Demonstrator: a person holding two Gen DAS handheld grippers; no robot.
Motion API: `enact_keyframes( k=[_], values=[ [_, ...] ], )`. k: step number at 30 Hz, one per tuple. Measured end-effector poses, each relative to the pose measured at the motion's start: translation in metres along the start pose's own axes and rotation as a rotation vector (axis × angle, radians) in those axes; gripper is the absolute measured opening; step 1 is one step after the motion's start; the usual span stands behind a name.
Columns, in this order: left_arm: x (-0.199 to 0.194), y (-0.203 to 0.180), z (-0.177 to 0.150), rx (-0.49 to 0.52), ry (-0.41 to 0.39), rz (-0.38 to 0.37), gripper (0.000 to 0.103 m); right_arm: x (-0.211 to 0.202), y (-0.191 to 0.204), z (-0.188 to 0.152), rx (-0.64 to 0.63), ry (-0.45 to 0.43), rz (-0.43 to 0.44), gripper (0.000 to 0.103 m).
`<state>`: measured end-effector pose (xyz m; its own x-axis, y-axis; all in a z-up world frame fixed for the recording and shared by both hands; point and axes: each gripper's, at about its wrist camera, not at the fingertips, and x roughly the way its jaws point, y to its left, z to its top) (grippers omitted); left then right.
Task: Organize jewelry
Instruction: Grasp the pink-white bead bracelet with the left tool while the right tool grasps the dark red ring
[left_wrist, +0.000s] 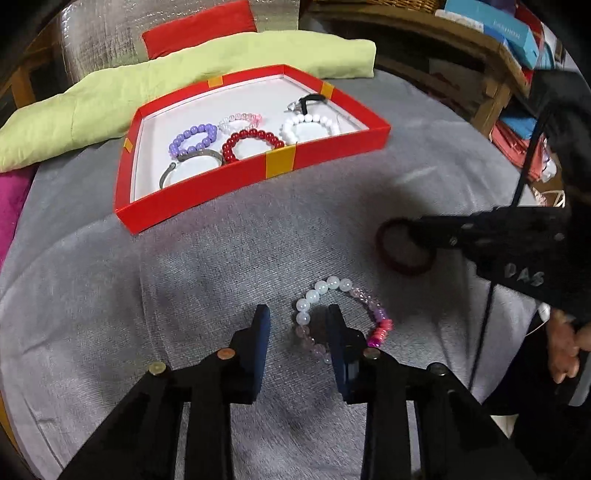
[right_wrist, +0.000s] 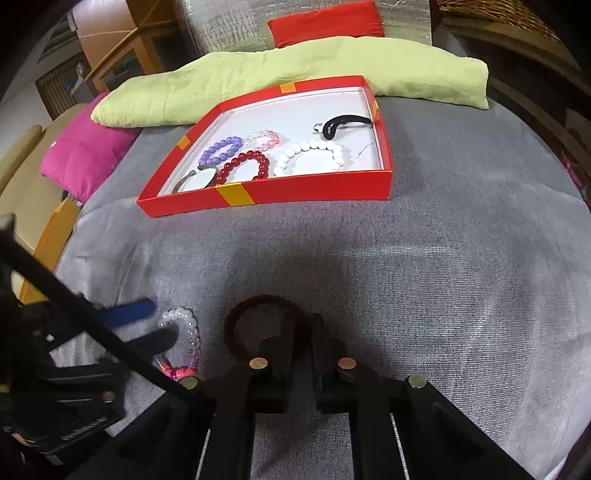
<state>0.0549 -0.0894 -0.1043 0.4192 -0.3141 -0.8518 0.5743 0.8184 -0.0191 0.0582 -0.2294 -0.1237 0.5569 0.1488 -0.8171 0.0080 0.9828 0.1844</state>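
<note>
there, glossy white-and-pink bead bracelet (left_wrist: 341, 317)

Dim, even indoor lighting; source not visible. Soft dark shadows on the grey cloth (left_wrist: 258, 243) beneath both grippers. Faint sheen at 4 o'clock in the right wrist view. Strong fisheye bending with black vignetting at corners. Motion blur at 8 o'clock there.
</note>
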Motion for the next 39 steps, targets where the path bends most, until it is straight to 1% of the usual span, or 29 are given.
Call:
enact_keyframes(
  k=[3,4,7,9,12,14,17,19,21,23,24,25,27,29,31,34,39],
  values=[
    [-0.001,0.001,0.002,-0.006,-0.011,-0.018,0.012,-0.002,-0.006,0.002,0.034,-0.009,0.006,0.008],
    [-0.001,0.002,0.003,-0.013,-0.014,-0.015,0.01,-0.004,-0.008,0.003,0.051,-0.014,0.012,0.008],
    [-0.004,0.005,0.006,-0.022,-0.039,0.008,0.008,-0.007,-0.013,0.005,0.085,-0.033,0.022,0.008],
    [-0.007,0.012,0.009,-0.044,-0.064,0.015,0.008,-0.009,-0.016,0.006,0.106,-0.044,0.032,0.008],
    [-0.011,0.025,0.013,-0.092,-0.095,0.047,0.008,-0.008,-0.018,0.008,0.135,-0.043,0.047,0.008],
    [-0.01,0.034,0.015,-0.128,-0.092,0.076,0.008,-0.005,-0.018,0.008,0.148,-0.031,0.046,0.01],
    [-0.008,0.043,0.015,-0.157,-0.079,0.127,0.008,-0.002,-0.02,0.009,0.172,-0.012,0.036,0.01],
    [-0.011,0.045,0.014,-0.165,-0.076,0.138,0.008,-0.001,-0.022,0.009,0.188,-0.005,0.026,0.014],
    [-0.015,0.047,0.013,-0.171,-0.077,0.118,0.009,-0.001,-0.023,0.011,0.202,-0.004,0.016,0.022],
    [-0.016,0.045,0.012,-0.164,-0.078,0.111,0.014,-0.004,-0.022,0.012,0.203,-0.014,0.006,0.024],
    [-0.015,0.045,0.011,-0.159,-0.076,0.116,0.022,-0.004,-0.022,0.012,0.203,-0.014,0.005,0.026],
    [-0.015,0.044,0.01,-0.156,-0.073,0.125,0.032,-0.004,-0.022,0.012,0.205,-0.013,0.006,0.026],
    [-0.015,0.044,0.009,-0.154,-0.069,0.142,0.041,-0.003,-0.024,0.011,0.213,-0.007,0.009,0.027],
    [-0.015,0.042,0.01,-0.146,-0.069,0.157,0.042,-0.004,-0.025,0.01,0.218,-0.007,0.014,0.027],
    [-0.015,0.04,0.01,-0.139,-0.068,0.162,0.047,-0.005,-0.025,0.011,0.214,-0.01,0.015,0.027],
    [-0.016,0.032,0.011,-0.113,-0.072,0.162,0.051,-0.005,-0.025,0.011,0.205,-0.008,0.019,0.027],
    [-0.014,0.024,0.011,-0.077,-0.065,0.175,0.053,-0.007,-0.028,0.01,0.204,-0.001,0.032,0.027]
  ],
)
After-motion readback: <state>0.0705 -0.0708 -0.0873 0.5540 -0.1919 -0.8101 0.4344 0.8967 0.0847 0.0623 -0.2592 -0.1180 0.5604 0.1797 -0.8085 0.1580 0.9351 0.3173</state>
